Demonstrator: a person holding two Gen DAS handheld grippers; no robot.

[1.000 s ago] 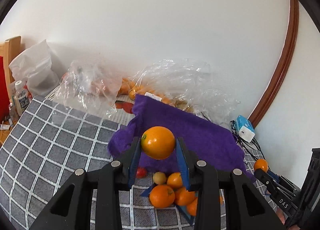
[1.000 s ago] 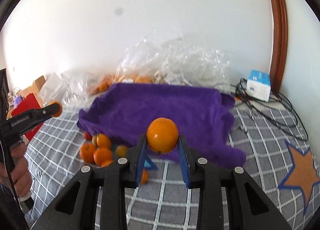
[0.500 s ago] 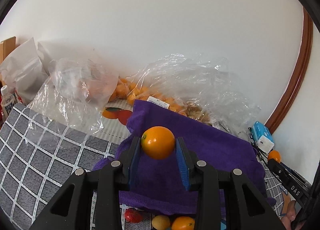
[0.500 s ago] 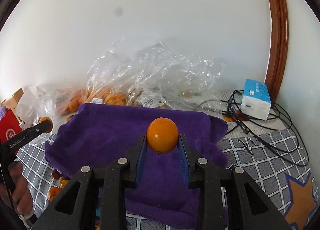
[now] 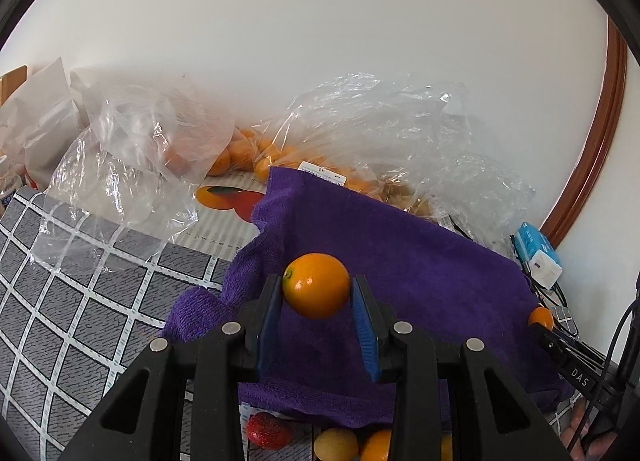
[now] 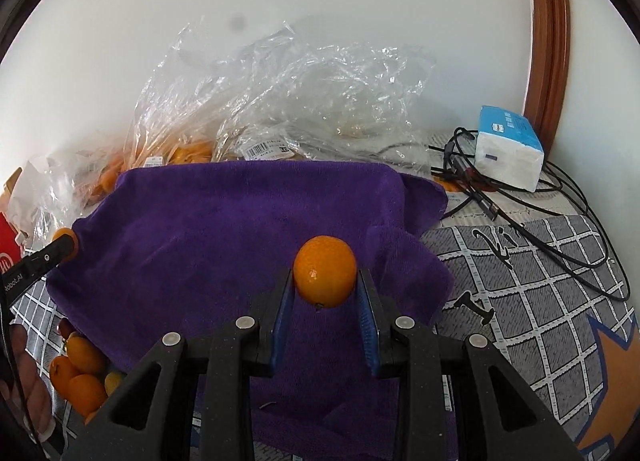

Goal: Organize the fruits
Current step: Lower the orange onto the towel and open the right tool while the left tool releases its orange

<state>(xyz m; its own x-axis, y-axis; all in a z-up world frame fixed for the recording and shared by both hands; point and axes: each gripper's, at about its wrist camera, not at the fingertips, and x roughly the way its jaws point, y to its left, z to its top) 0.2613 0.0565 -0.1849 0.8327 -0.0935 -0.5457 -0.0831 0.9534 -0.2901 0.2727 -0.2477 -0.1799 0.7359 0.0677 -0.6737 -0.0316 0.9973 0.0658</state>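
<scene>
Two oranges are in the air, one clamped in each of your grippers: the left gripper (image 5: 317, 293) pinches a smooth, glossy orange (image 5: 316, 285) with its small green stem scar turned up and to the left, and the right gripper (image 6: 325, 287) pinches a second orange (image 6: 325, 277), finely dimpled, with its dark stem end at the bottom. In both, the blue pads press the fruit's flanks, and each fruit hangs above the purple towel (image 5: 400, 261). Over the last second both cameras have travelled forward: the loose pile of oranges (image 6: 78, 373), which sat well within both views, has slid to the bottom edge of the left view and the lower left corner of the right, and the towel now fills the middle of each picture. You may read this as the carrying step nearly finished, with the towel as the likely place to set the fruit down, though nothing marks a spot on it. Beneath the towel's near hem a strawberry (image 5: 267, 429) and a pale yellowish fruit (image 5: 335, 443), possibly a loquat, lie beside the pile on the grey checked mat (image 5: 72, 301). Behind the towel, clear plastic bags (image 6: 280, 101) hold more oranges against the wall; a blue tissue pack (image 6: 508, 153) and black cables (image 6: 560, 197) lie to the right.
</scene>
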